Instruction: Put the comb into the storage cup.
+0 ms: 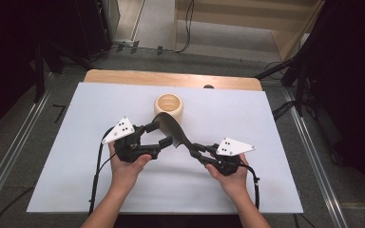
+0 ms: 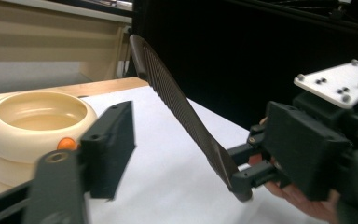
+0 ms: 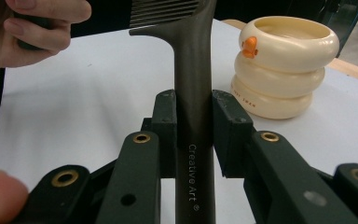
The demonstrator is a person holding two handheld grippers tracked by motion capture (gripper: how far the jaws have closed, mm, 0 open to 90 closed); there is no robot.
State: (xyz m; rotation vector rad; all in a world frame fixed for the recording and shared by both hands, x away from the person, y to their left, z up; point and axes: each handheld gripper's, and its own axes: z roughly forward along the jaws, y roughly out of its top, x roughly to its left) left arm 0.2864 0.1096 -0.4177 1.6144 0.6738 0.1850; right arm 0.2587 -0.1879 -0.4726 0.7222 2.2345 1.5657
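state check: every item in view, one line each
Dark brown toothed plastic comb: off the table, handle clamped, teeth end raised near the left gripper.
Cream ringed plastic cup with orange duck: upright on the table, untouched.
Right gripper: fingers shut on the comb handle.
Left gripper: open around the comb, not gripping.

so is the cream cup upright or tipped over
Upright. The cream cup stands on its base on the white table, its open mouth facing up; the left gripper view shows its rim level.
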